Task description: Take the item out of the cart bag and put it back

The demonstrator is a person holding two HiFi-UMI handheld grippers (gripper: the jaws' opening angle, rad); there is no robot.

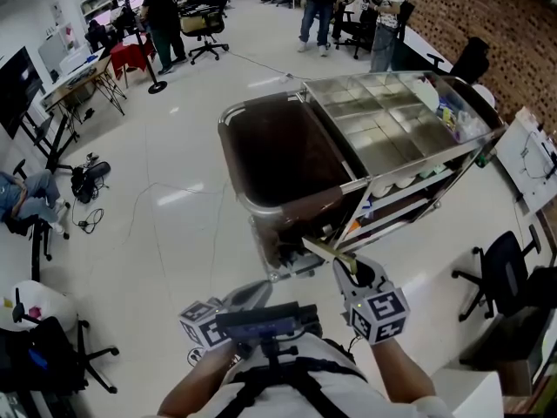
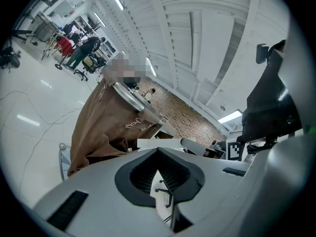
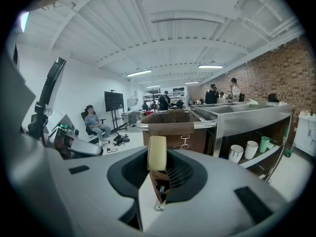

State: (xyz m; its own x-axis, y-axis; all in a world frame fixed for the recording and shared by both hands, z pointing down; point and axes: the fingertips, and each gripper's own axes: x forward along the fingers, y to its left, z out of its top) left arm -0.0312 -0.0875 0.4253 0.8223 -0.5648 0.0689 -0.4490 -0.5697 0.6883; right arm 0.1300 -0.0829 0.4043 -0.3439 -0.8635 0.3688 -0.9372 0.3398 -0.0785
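The brown cart bag (image 1: 277,157) hangs open on the left end of a steel cart, straight ahead of me. My right gripper (image 1: 345,266) is just short of the bag's near rim, shut on a pale yellow flat item (image 1: 324,251). In the right gripper view the item (image 3: 157,151) stands upright between the jaws of the right gripper (image 3: 157,169), with the bag (image 3: 173,128) behind it. My left gripper (image 1: 251,294) sits low at the left, jaws together and empty. In its own view the left gripper (image 2: 159,154) points past the bag's side (image 2: 98,127).
The steel cart top (image 1: 392,120) has several compartments with small goods at its far right. Cups (image 3: 245,151) stand on its lower shelf. An office chair (image 1: 500,273) is at the right, cables (image 1: 91,220) lie on the floor at the left, and people stand further back.
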